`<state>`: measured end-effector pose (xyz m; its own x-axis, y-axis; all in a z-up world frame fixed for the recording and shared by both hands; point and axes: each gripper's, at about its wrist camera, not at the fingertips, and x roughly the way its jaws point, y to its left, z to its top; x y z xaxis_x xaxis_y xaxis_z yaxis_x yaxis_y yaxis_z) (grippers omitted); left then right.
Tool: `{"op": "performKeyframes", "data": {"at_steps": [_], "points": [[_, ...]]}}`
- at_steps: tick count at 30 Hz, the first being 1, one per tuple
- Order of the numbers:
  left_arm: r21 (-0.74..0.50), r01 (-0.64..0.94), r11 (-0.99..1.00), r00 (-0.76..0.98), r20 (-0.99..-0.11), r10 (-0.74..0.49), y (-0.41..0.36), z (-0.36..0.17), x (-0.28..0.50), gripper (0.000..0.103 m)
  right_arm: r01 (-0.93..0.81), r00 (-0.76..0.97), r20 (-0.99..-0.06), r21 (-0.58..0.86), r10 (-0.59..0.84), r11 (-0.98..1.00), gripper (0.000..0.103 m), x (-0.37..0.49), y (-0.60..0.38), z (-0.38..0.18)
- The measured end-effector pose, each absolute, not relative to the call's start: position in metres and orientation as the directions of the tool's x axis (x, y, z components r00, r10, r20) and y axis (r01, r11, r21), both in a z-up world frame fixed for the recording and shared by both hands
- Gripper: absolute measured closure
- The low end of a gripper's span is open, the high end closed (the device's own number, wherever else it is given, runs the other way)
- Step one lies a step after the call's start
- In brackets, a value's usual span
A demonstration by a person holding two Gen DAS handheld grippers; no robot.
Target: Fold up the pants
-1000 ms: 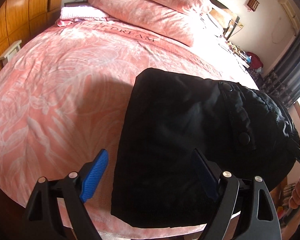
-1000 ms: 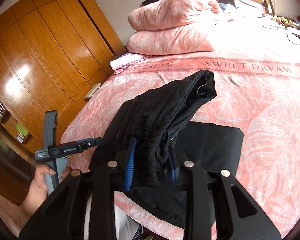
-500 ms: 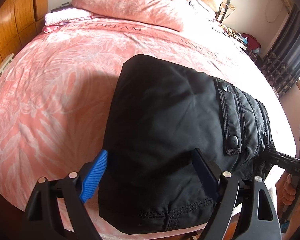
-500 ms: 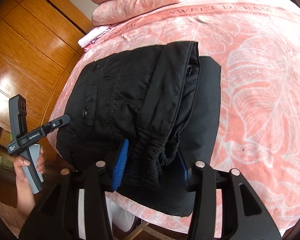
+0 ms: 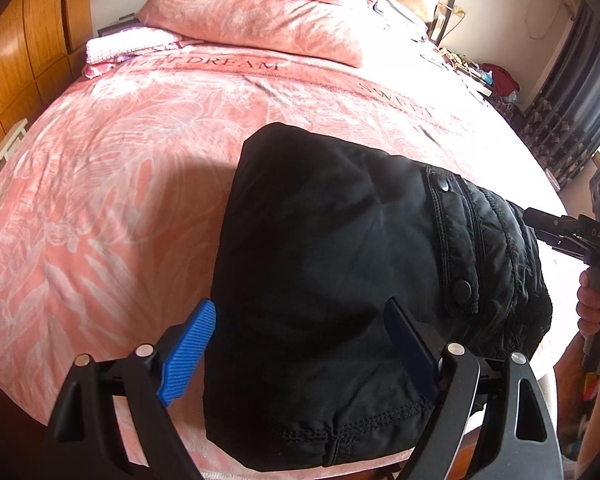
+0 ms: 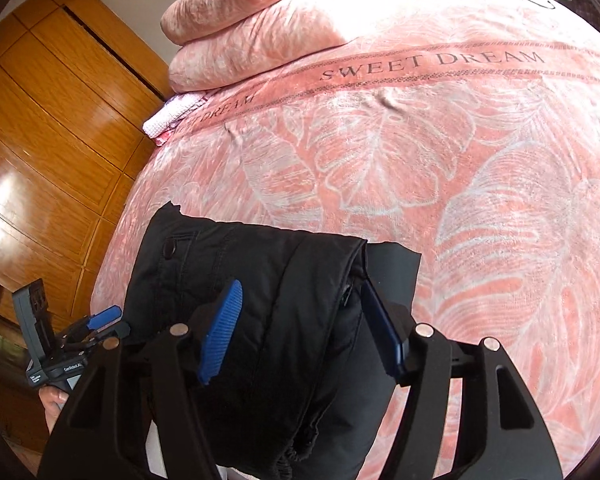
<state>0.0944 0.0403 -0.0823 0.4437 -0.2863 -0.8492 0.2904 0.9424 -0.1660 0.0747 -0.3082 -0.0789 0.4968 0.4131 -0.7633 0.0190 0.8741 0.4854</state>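
Both wrist cams sit low at bed (image 5: 100,208) foot, close over pants (image 5: 331,280), facing 12 o'clock toward pillows (image 6: 252,28); both share these.

Matt black quilted-cloth pants (image 5: 339,280) on fuzzy pink bedspread (image 5: 120,200); glossy wood wardrobe (image 6: 40,140); ribbed blue plastic pads (image 5: 188,356).

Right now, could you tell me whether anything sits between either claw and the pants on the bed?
Nothing visible does. The black pants lie folded on the pink bedspread, directly in front of the open left claw and the open right claw. The pillows lie at the far end of the bed.
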Motion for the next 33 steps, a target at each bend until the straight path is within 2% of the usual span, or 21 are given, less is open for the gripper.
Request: {"op": "performKeyframes", "data": {"at_steps": [3,4,5,7,8,13,15,21,24,26,30,33], "points": [[-0.144,0.298,0.944,0.438,-0.858,-0.269,0.032,-0.085,0.106,0.009,0.036,0.479,-0.772,0.492,0.417,0.870,0.047,0.079,-0.308,-0.087],[-0.151,0.302,0.941,0.433,-0.858,-0.277,0.030,-0.086,0.111,0.009,0.033,0.475,-0.768,0.504,0.430,0.863,0.059,0.080,-0.308,-0.089],[-0.158,0.298,0.941,0.426,-0.861,-0.279,0.029,-0.089,0.116,0.009,0.027,0.464,-0.762,0.522,0.452,0.853,0.077,0.082,-0.306,-0.092],[-0.182,0.291,0.939,0.411,-0.863,-0.295,0.028,-0.092,0.124,0.009,0.025,0.446,-0.752,0.553,0.485,0.833,0.094,0.084,-0.303,-0.097],[-0.190,0.286,0.939,0.407,-0.863,-0.299,0.029,-0.094,0.126,0.009,0.021,0.452,-0.755,0.542,0.476,0.840,0.098,0.084,-0.301,-0.095],[-0.181,0.285,0.941,0.419,-0.860,-0.292,0.034,-0.088,0.124,0.009,-0.017,0.534,-0.710,0.534,0.459,0.845,0.099,0.070,-0.307,-0.061],[-0.177,0.287,0.942,0.423,-0.858,-0.290,0.038,-0.086,0.122,0.009,0.010,0.550,-0.725,0.502,0.415,0.865,0.099,0.066,-0.315,-0.054],[-0.203,0.267,0.942,0.390,-0.871,-0.299,0.050,-0.095,0.125,0.009,0.062,0.480,-0.787,0.471,0.387,0.880,0.097,0.073,-0.316,-0.089],[-0.238,0.277,0.931,0.363,-0.871,-0.331,0.055,-0.094,0.123,0.009,0.063,0.485,-0.791,0.458,0.374,0.887,0.089,0.069,-0.315,-0.089],[-0.267,0.296,0.917,0.335,-0.870,-0.362,0.058,-0.093,0.120,0.009,0.063,0.501,-0.790,0.441,0.354,0.895,0.073,0.065,-0.315,-0.085],[-0.338,0.298,0.893,0.266,-0.869,-0.418,0.073,-0.100,0.118,0.009,0.044,0.523,-0.770,0.452,0.365,0.891,0.072,0.050,-0.316,-0.079],[-0.487,0.280,0.827,0.166,-0.824,-0.542,0.088,-0.113,0.122,0.009,0.030,0.520,-0.758,0.477,0.394,0.878,0.071,0.038,-0.315,-0.078]]}}
